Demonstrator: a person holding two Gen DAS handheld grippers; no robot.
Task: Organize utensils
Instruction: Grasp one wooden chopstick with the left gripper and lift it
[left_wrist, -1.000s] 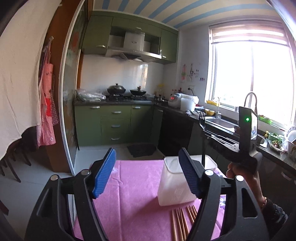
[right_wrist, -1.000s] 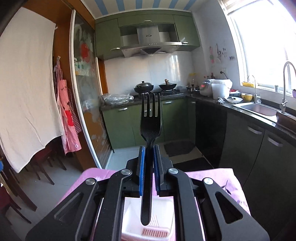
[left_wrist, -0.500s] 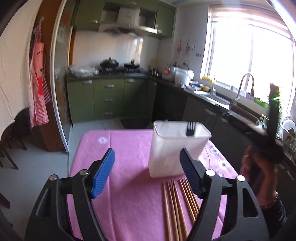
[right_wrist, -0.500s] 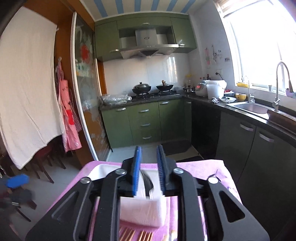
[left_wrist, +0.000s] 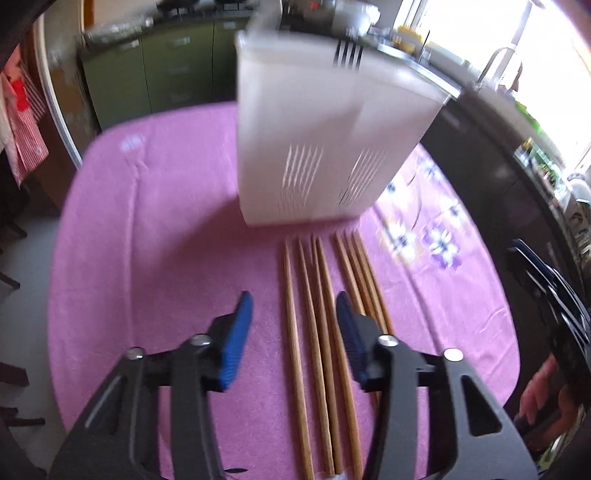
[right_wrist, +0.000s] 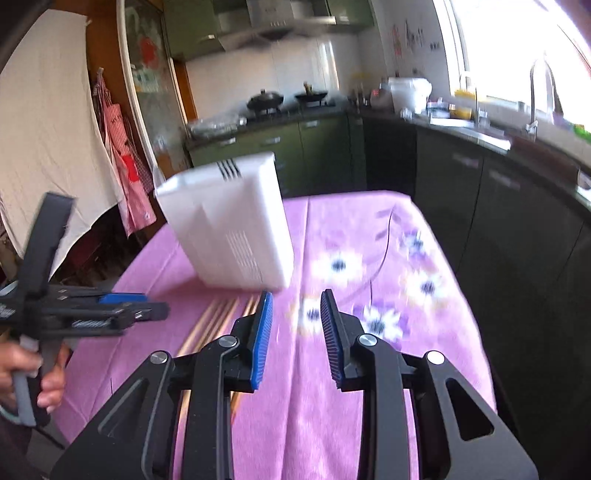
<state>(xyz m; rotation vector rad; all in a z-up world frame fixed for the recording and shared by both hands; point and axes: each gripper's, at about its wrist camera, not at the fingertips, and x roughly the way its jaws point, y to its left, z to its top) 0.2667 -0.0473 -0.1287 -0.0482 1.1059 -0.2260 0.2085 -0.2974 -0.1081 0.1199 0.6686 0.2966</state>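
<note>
Left gripper (left_wrist: 293, 325), jaws closing around near chopsticks (left_wrist: 314, 332), apparently not yet clamped; next lift them into holder (left_wrist: 325, 140).

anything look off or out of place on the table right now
Nothing stands out. The white utensil holder stands upright on the pink tablecloth with the black fork inside, tines poking above the rim. The wooden chopsticks lie side by side in front of it, roughly parallel. Motion blur hides finer detail.
</note>
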